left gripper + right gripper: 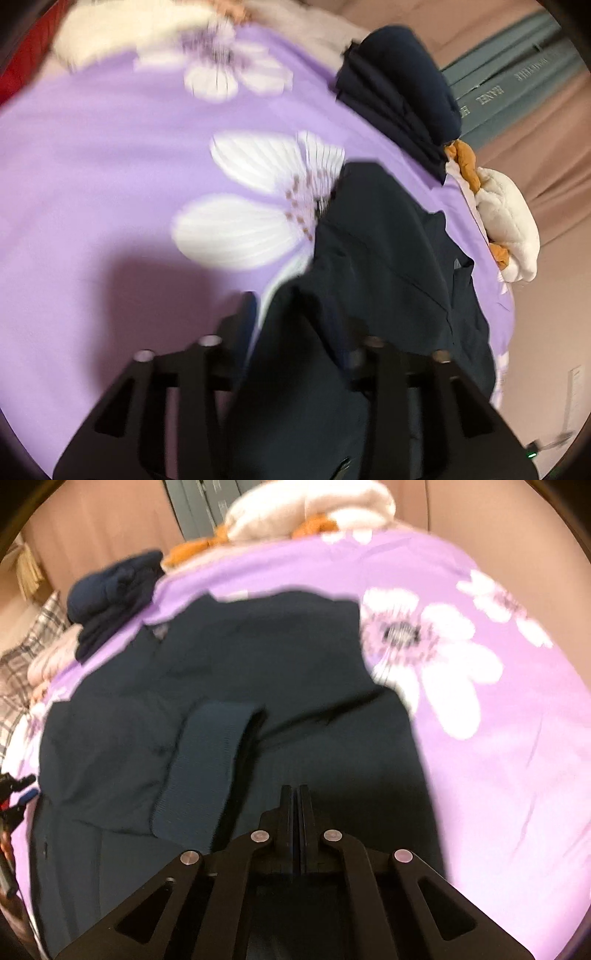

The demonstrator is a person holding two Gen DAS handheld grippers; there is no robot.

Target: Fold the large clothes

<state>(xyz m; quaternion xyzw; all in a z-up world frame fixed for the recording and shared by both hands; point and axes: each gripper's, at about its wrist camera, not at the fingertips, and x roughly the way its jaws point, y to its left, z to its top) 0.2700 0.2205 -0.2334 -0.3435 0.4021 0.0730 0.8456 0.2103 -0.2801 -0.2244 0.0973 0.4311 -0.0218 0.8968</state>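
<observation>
A large dark navy garment (236, 686) lies spread on a purple flowered bedsheet (498, 757). A ribbed cuff (207, 760) is folded over its middle. In the left wrist view the same garment (376, 258) drapes up over my left gripper (295, 332), which is shut on a fold of it; the fingertips are hidden by cloth. My right gripper (295, 797) is shut, its fingers pressed together just above the garment's near part, with no cloth seen between them.
A folded dark navy pile (399, 96) (110, 602) sits at the sheet's edge. White and orange plush clothes (502, 221) (306, 513) lie beside it. A plaid pillow (22, 657) is at the left. Grey-green boxes (517, 85) stand beyond the bed.
</observation>
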